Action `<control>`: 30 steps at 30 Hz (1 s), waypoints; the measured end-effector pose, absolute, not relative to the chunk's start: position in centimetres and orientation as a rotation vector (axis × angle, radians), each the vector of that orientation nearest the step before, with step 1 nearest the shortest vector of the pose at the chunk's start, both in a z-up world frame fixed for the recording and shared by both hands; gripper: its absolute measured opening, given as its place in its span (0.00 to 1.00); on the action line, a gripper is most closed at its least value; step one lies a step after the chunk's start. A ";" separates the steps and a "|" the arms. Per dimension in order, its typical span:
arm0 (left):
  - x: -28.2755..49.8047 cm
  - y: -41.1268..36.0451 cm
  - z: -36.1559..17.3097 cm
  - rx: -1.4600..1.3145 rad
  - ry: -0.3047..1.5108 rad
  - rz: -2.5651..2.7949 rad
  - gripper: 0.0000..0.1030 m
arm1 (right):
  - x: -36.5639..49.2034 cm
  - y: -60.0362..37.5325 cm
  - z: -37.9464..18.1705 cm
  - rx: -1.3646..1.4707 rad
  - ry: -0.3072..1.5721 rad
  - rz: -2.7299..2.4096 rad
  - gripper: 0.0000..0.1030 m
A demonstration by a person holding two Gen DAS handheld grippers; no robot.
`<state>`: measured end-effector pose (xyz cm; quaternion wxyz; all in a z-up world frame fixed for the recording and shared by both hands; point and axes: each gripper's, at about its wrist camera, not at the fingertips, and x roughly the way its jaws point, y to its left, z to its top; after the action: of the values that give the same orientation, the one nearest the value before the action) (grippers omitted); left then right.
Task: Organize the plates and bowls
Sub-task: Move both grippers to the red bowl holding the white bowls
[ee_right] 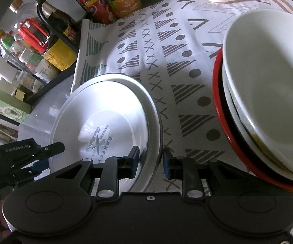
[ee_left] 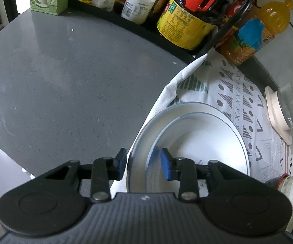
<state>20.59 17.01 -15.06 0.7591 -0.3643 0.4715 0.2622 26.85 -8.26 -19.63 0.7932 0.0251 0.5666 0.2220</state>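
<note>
1. Step in hand: you are handling the stacked plates [ee_left: 197,142], which lie on the left edge of the patterned cloth [ee_right: 166,50], overhanging it toward the bare counter [ee_left: 65,81]. I judge this the grasp-and-shift stage; the plates are not yet lifted.
2. Your left tool [ee_left: 143,163] straddles the plates' rims on the side away from the cloth's middle. Its pads look clamped on them, one outside, one inside.
3. Your right tool [ee_right: 150,162] stands with jaws apart. The plate rim passes between them, and the inner pad shows clear space, so it grips nothing.
4. The nested bowls [ee_right: 268,91], white ones in a red-rimmed one, sit on the cloth's right side, well apart from the plates.
5. Next move, in my judgement: carry on one firm grip only, lift level, and keep clear of the bottle rack [ee_left: 187,26] behind the cloth.
6. Not verifiable:
   - The near rims are hidden behind both tool bodies.
   - The plate count is uncertain.
   - The bowls are cut off at the right.
</note>
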 end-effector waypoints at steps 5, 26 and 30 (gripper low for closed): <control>21.1 16.6 -12.9 -0.756 1.001 0.520 0.62 | 26.6 -8.2 -18.2 0.054 1.176 0.516 0.46; 24.9 12.0 -7.6 -0.656 0.930 0.317 0.87 | 26.1 -11.2 -10.2 0.105 0.931 0.519 0.95; 25.7 10.4 -7.4 -0.645 0.939 0.271 0.88 | 26.1 -13.0 -9.9 0.135 0.922 0.466 0.96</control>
<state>25.67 10.41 -7.42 0.8333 -0.3046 0.4433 0.1277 26.13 -13.03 -9.94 0.8674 0.0644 0.4405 0.2224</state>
